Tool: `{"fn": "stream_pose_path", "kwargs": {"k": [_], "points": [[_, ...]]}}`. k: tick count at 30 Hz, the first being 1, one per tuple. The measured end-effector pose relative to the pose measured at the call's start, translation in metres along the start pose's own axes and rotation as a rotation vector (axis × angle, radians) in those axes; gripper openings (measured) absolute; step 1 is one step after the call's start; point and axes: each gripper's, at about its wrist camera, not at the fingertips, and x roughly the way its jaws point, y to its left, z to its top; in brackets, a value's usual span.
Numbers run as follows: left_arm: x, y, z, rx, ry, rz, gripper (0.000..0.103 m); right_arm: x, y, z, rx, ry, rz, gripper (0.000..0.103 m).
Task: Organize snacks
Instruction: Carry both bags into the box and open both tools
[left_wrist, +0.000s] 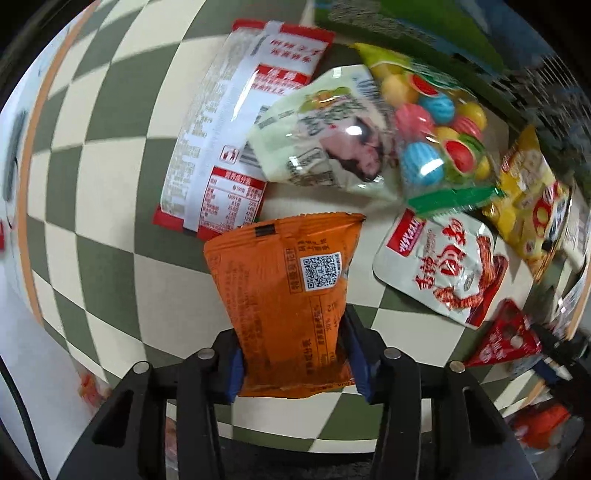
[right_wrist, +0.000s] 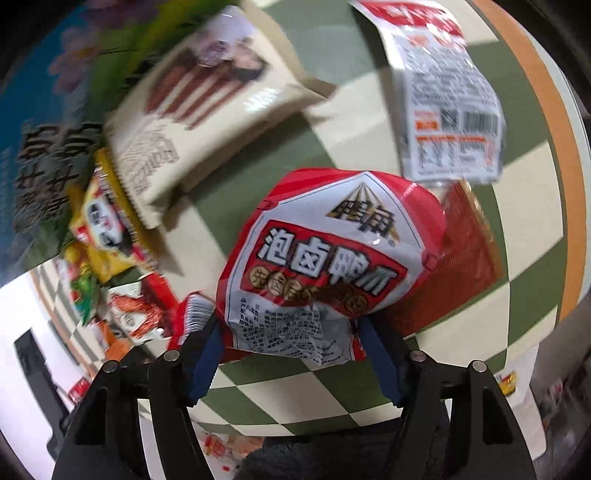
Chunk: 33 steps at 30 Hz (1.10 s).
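My left gripper (left_wrist: 295, 354) is shut on an orange snack packet (left_wrist: 288, 295) and holds it over the green-and-cream checkered table (left_wrist: 110, 184). Beyond it lie a red-and-white packet (left_wrist: 229, 129), a pale green packet (left_wrist: 325, 136), a bag of coloured candy balls (left_wrist: 439, 133), a white-and-red spicy strip packet (left_wrist: 443, 266) and a yellow packet (left_wrist: 528, 199). My right gripper (right_wrist: 291, 347) is shut on a red-and-white duck-claw packet (right_wrist: 325, 258), held above the table (right_wrist: 332, 122).
In the right wrist view a cream box of stick snacks (right_wrist: 199, 99), a white-and-red packet (right_wrist: 443, 96), a dark red packet (right_wrist: 469, 258) and a yellow packet (right_wrist: 103, 221) lie around. A green-and-blue box (left_wrist: 406, 26) stands at the table's far side. A small red triangular packet (left_wrist: 506, 339) lies right.
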Motion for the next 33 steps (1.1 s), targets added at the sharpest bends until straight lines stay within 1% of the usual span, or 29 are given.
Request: {"fn": "stream_pose_path", "kwargs": {"k": [2, 4, 10, 12, 13, 15, 18, 20, 24, 25, 26, 28, 30, 32, 33], "points": [[-0.006, -0.007, -0.006, 0.028, -0.022, 0.028, 0.039, -0.004, 0.001, -0.002, -0.011, -0.019, 0.000, 0.069], [-0.011, -0.016, -0.012, 0.048, -0.027, 0.027, 0.038, -0.009, 0.000, -0.004, -0.042, -0.040, -0.014, 0.066], [-0.032, -0.046, -0.030, 0.101, -0.063, 0.033, 0.036, -0.025, -0.007, -0.015, -0.103, -0.064, 0.012, 0.064], [-0.041, -0.055, -0.037, 0.123, -0.078, 0.030, 0.036, -0.028, -0.003, -0.023, -0.121, -0.064, 0.031, 0.063], [-0.048, -0.061, -0.041, 0.139, -0.092, 0.029, 0.036, -0.033, -0.003, -0.026, -0.142, -0.064, 0.035, 0.056], [-0.057, -0.072, -0.047, 0.161, -0.111, 0.030, 0.036, -0.046, -0.010, -0.029, -0.183, -0.064, 0.057, 0.053], [-0.077, -0.090, -0.054, 0.191, -0.140, 0.009, 0.036, -0.058, -0.007, -0.037, -0.255, -0.074, 0.048, 0.050], [-0.093, -0.101, -0.057, 0.207, -0.163, -0.011, 0.036, -0.062, -0.004, -0.042, -0.280, -0.072, 0.054, 0.049], [-0.129, -0.115, -0.062, 0.229, -0.212, -0.052, 0.036, -0.083, -0.002, -0.052, -0.325, -0.092, 0.087, 0.047], [-0.143, -0.119, -0.061, 0.231, -0.228, -0.069, 0.036, -0.088, -0.003, -0.052, -0.330, -0.095, 0.098, 0.046], [-0.145, -0.106, -0.051, 0.235, -0.237, -0.081, 0.036, -0.096, -0.003, -0.054, -0.337, -0.099, 0.114, 0.046], [-0.167, -0.109, -0.041, 0.238, -0.263, -0.112, 0.036, -0.117, -0.003, -0.056, -0.351, -0.118, 0.149, 0.045], [-0.176, -0.103, -0.034, 0.243, -0.286, -0.134, 0.036, -0.143, 0.004, -0.055, -0.363, -0.138, 0.181, 0.044], [-0.194, -0.105, -0.019, 0.244, -0.313, -0.154, 0.036, -0.162, 0.017, -0.053, -0.376, -0.164, 0.213, 0.042], [-0.201, -0.106, -0.012, 0.244, -0.325, -0.162, 0.036, -0.172, 0.022, -0.050, -0.379, -0.174, 0.225, 0.039]]}}
